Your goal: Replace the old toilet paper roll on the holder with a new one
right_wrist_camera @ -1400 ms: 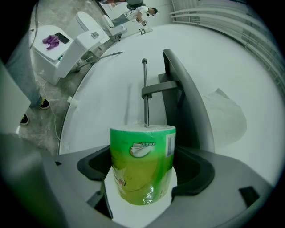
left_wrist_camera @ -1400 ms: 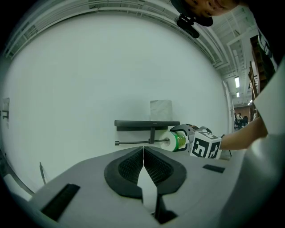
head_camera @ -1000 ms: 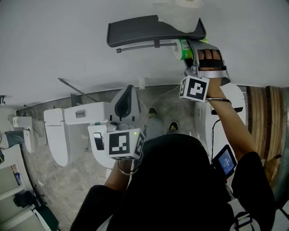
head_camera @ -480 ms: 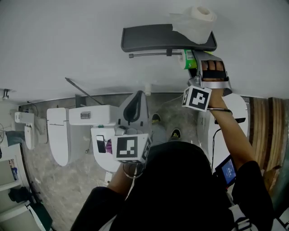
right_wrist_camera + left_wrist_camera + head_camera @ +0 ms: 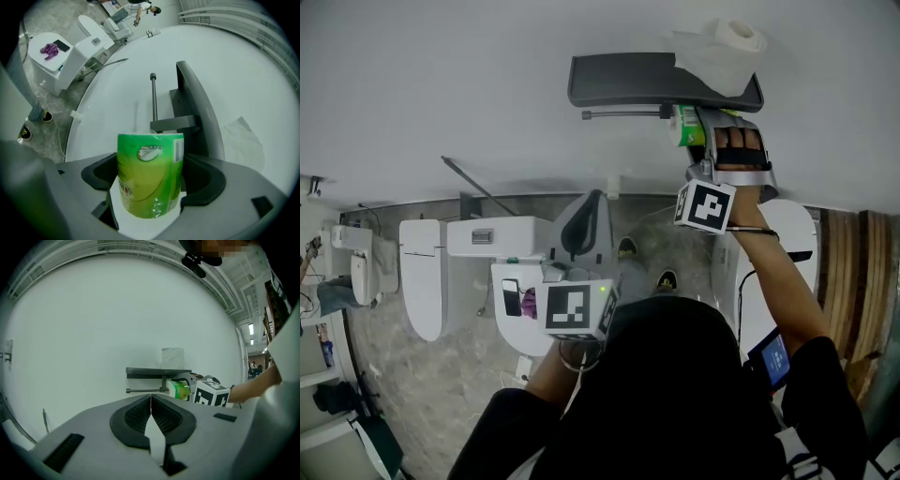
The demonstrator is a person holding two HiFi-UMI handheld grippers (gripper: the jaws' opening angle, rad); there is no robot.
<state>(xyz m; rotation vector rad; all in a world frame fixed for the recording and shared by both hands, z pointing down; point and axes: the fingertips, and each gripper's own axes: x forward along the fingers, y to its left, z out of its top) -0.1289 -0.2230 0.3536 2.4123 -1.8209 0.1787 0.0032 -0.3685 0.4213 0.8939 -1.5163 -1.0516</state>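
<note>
A dark grey wall holder (image 5: 656,80) carries a bare rod (image 5: 623,113) under its shelf. A white paper roll (image 5: 739,37) with a loose tail lies on top of the shelf's right end. My right gripper (image 5: 705,131) is shut on a green-wrapped new roll (image 5: 685,127), just below the shelf's right end, beside the rod's bracket. In the right gripper view the green roll (image 5: 150,180) stands upright between the jaws, with the rod (image 5: 153,98) running away behind it. My left gripper (image 5: 151,413) is shut and empty, held low and pointing at the holder (image 5: 159,373).
White toilets (image 5: 483,248) stand on the grey stone floor below the white wall. A purple cloth and a phone lie on one cistern (image 5: 54,49). A wooden panel (image 5: 862,272) is at the right. A small screen (image 5: 769,361) hangs at the person's right side.
The head camera has shifted, so the holder sits further right and lower in the picture. The right gripper still holds the green roll under the shelf's right end. The left gripper has barely moved.
</note>
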